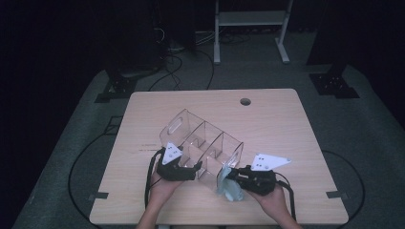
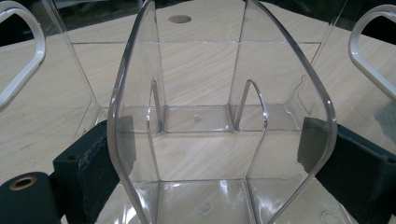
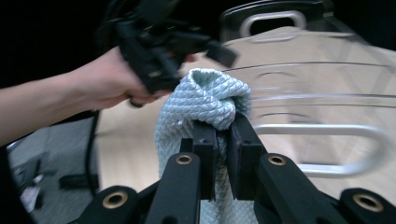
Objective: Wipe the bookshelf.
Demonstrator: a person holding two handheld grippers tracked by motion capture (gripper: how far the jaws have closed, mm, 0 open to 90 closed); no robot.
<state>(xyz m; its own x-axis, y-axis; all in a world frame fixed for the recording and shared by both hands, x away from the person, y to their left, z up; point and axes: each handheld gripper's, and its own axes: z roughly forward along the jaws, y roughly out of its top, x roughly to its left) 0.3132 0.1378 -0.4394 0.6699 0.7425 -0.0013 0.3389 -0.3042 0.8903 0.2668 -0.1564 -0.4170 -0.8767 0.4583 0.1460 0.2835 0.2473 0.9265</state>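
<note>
A clear plastic organiser with several compartments and handle cut-outs lies slantwise in the middle of the wooden table. My left gripper holds it at its near-left end. In the left gripper view the two black pads press on the outer sides of a curved clear wall, with my left gripper straddling it. My right gripper is at the organiser's near-right end, shut on a light blue quilted cloth. The cloth bunches above the closed jaws of my right gripper, beside the organiser.
The table has a round cable hole near its far edge. Black cables run over the grey floor behind it, near a white metal stand. Bare tabletop lies to the left and right of the organiser.
</note>
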